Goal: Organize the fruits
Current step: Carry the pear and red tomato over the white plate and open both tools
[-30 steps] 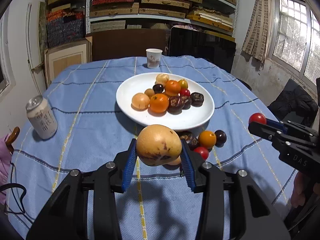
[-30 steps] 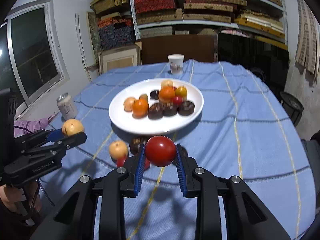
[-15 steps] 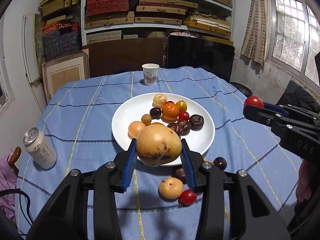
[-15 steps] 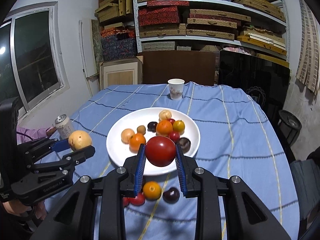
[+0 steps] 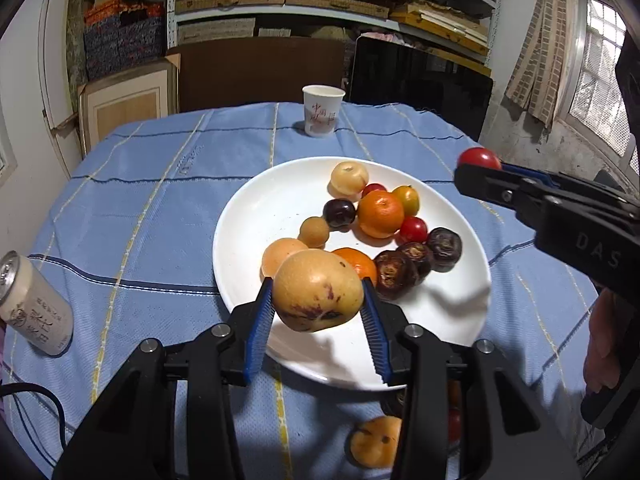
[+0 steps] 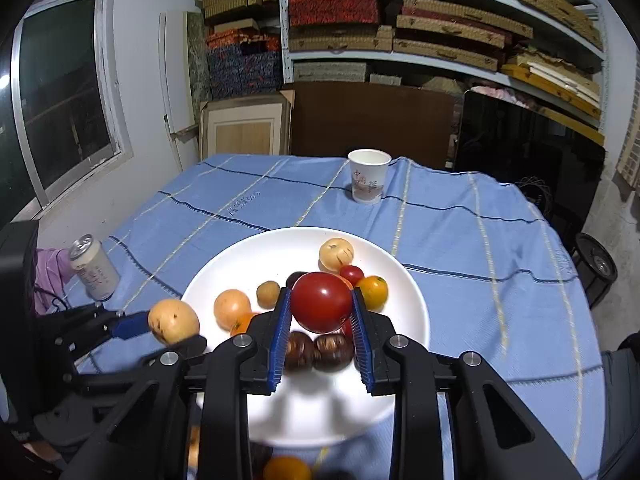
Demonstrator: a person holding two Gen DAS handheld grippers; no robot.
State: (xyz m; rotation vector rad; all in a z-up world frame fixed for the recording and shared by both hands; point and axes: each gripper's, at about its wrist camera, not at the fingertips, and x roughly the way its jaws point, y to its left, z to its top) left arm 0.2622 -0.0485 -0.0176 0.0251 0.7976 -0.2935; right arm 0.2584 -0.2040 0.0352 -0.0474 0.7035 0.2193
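Between the blue pads of my left gripper [image 5: 318, 300], left wrist view, I hold a yellow-brown pear [image 5: 318, 290] with purple blotches, the jaws closed on its two sides at a moderate width. Just beyond the jaws lies the white plate [image 5: 256, 216], bearing two oranges, small red tomatoes, pale round fruits and dark wrinkled fruits; the pear hangs over the plate's near portion. Behind the jaws, on the blue checked tablecloth [image 5: 160, 200], a small yellow fruit [image 5: 374, 440] rests partly hidden by the right finger. Left of the jaws stands a drink can [image 5: 34, 304]; far ahead, a paper cup [image 5: 322, 110]. Right of the jaws, my right gripper [image 5: 476, 168] enters, a red tomato [image 5: 479, 158] at its tip. Right wrist view: between the right gripper [image 6: 322, 312] pads I hold the red tomato [image 6: 322, 302], jaws narrow and pressed on both sides, above the near half of the white plate [image 6: 412, 304]. Directly beneath the jaws sit two dark fruits [image 6: 316, 350]. Left of the jaws, the left gripper [image 6: 176, 328] carries the pear [image 6: 173, 320] at the plate's left rim. Ahead stands the paper cup [image 6: 368, 182]; far left, the drink can [image 6: 94, 266].
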